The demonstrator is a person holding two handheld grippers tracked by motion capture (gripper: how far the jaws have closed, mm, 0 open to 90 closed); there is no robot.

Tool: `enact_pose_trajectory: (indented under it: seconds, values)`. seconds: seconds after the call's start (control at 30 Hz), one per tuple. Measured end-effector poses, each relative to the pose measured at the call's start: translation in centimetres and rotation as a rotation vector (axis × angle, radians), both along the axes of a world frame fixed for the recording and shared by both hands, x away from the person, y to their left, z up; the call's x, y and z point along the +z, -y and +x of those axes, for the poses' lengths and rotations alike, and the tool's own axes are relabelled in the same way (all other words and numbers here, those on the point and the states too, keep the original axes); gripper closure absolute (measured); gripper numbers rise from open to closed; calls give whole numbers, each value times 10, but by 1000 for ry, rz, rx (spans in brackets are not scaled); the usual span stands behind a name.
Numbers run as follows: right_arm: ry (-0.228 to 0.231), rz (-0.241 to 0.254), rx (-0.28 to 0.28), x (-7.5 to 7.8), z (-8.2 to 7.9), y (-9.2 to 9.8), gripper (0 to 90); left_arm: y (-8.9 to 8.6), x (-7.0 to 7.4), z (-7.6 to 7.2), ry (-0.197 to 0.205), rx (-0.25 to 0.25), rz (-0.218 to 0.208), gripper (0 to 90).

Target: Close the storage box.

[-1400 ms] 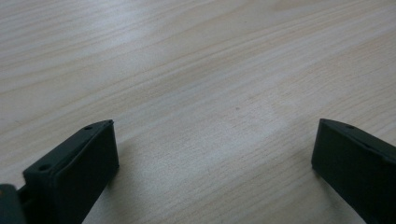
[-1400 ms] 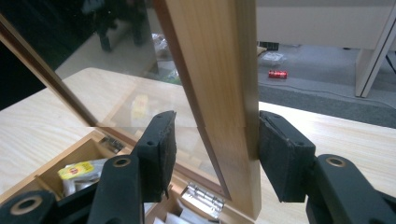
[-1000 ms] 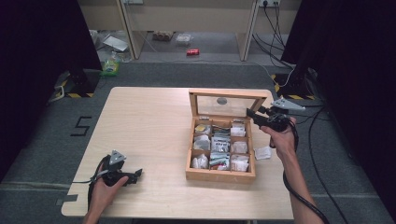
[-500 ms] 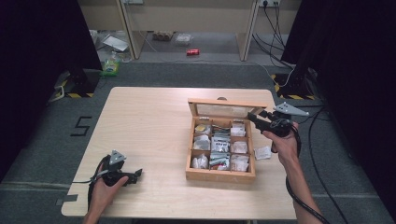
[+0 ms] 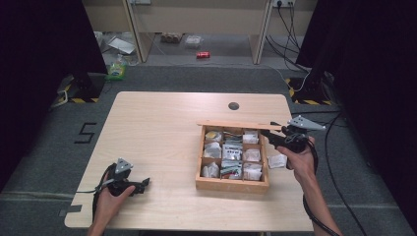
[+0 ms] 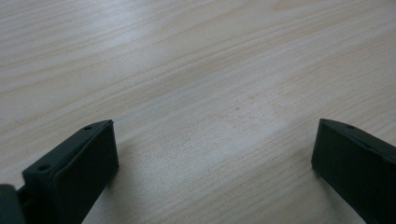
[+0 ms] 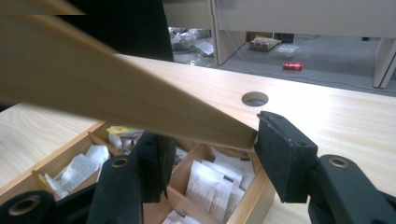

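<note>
Lid (image 5: 238,125) lowered, wooden table (image 5: 157,128), grey carpet (image 5: 206,73)

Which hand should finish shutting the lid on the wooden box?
The right one, I think. The right gripper already has its jaws around the edge of the lid, above the box. The left gripper rests open on the table, well away from the box.

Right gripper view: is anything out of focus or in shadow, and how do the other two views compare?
Right gripper view: the box lid is a soft blur up close; the tea packets under it sit in its shade, readable. Left gripper view: the table grain is sharp with a pale sheen; the left gripper jaws are slightly soft. High view: evenly lit table, dark curtains at both sides.
</note>
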State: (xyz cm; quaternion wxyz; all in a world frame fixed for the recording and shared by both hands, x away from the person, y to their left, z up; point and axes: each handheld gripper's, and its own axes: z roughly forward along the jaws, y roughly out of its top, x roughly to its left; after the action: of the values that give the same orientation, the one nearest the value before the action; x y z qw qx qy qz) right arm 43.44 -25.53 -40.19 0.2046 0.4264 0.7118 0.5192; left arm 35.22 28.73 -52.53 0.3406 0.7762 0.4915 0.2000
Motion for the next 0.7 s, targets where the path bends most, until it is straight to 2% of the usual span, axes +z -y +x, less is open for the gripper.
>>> enact_pose_trajectory:
  seconds: [0.33,0.47,0.7]
  values:
    - [-16,9,10,-8,-9,0,451,0,0,0,0,0,-1,0]
    - [-12,31,6,-9,-12,0,443,0,0,0,-1,0,0,0]
    - [1,18,-3,-9,-18,-2,438,0,0,0,-1,0,0,0]
